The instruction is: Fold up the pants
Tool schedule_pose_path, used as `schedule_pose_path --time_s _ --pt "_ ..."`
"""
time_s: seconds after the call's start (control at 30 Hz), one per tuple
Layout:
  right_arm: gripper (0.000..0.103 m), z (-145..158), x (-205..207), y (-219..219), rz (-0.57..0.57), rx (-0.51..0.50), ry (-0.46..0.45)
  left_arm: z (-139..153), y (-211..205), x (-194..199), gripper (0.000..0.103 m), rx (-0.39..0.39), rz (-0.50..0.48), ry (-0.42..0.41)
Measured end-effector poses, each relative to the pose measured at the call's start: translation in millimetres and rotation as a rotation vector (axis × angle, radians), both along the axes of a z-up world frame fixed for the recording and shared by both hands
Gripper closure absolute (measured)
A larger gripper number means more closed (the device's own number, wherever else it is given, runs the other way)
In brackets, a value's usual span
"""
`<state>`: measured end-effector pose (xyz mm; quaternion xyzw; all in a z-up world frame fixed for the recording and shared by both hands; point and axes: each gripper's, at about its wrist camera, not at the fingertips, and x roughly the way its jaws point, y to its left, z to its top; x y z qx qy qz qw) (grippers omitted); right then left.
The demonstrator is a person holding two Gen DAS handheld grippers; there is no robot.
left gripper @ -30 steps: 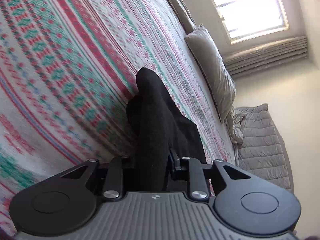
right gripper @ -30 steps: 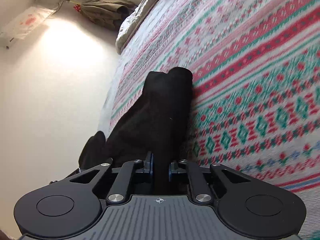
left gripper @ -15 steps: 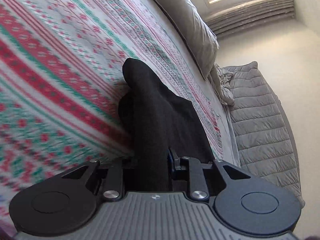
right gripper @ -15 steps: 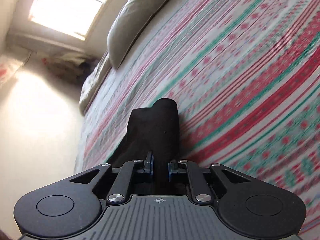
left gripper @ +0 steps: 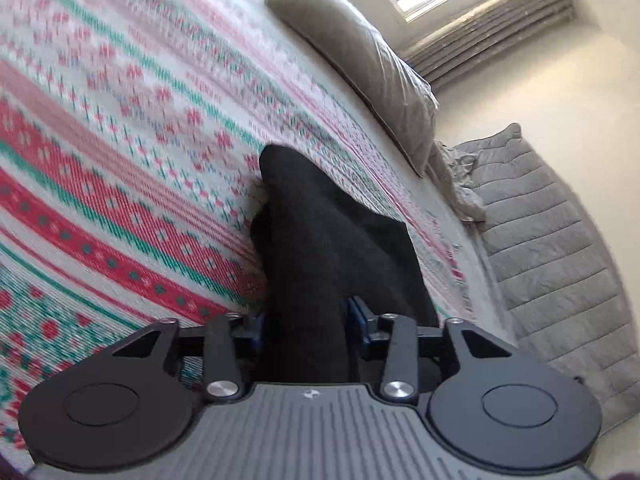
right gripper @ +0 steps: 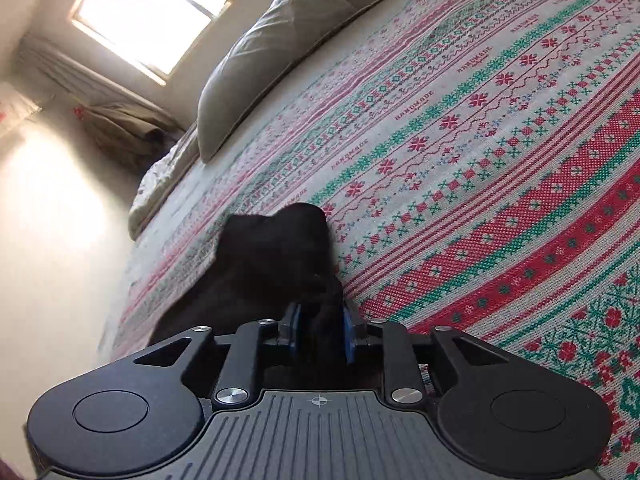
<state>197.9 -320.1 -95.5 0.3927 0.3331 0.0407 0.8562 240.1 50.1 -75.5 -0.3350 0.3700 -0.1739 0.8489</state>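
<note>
The black pants (left gripper: 320, 240) lie bunched on the patterned bedspread (left gripper: 120, 160) and run back between the jaws of my left gripper (left gripper: 308, 320). Those jaws are opening: the right pad (left gripper: 360, 316) stands just clear of the cloth, which still lies between them. In the right wrist view the same black pants (right gripper: 272, 256) rest on the bedspread (right gripper: 480, 160). My right gripper (right gripper: 320, 332) is opening too, but a dark fold still fills the gap and touches both blue pads (right gripper: 349, 332).
A grey pillow (left gripper: 360, 52) lies at the head of the bed, also seen as the pillow (right gripper: 280, 40) under the bright window (right gripper: 160, 12). A grey quilted cover (left gripper: 560, 260) hangs past the bed's right edge. A pale wall (right gripper: 48, 220) lies left.
Both grippers have swept across the bed with the pants toward the pillow end. Both pairs of jaws have widened; the left pads have come off the cloth.
</note>
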Motion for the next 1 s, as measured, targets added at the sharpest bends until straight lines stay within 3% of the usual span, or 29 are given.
schedule_pose_path --time_s 0.07,0.13,0.3,0.43,0.6,0.73,0.87,1.0 --pt "0.076 8.3 -7.8 -0.7 0.0 -0.005 0.006 11.5 -1.1 -6.9 0.041 0.086 0.023 -0.037" --pt "0.075 19.4 -15.5 -1.1 0.004 -0.025 -0.002 17.1 2.1 -14.6 0.036 0.119 0.028 -0.042" --pt "0.047 45.4 -41.2 5.4 0.033 -0.133 -0.008 26.8 8.8 -37.5 0.031 0.186 0.056 -0.003" --pt "0.045 61.0 -62.9 22.9 0.07 -0.251 0.001 38.7 -0.4 -58.4 0.024 0.287 0.056 -0.002" --pt "0.026 83.2 -92.2 49.3 0.111 -0.35 -0.019 57.7 -7.0 -84.4 0.011 0.394 0.062 -0.023" --pt "0.024 101.7 -108.3 66.4 0.124 -0.414 -0.014 71.7 -14.3 -106.8 0.0 0.485 0.042 -0.043" --pt "0.011 116.7 -127.9 83.5 0.148 -0.502 -0.032 81.8 -25.3 -132.1 0.0 0.582 0.06 -0.063" --pt "0.008 120.7 -150.2 101.3 0.142 -0.563 -0.036 77.4 -40.7 -153.7 0.0 0.662 0.087 -0.059"
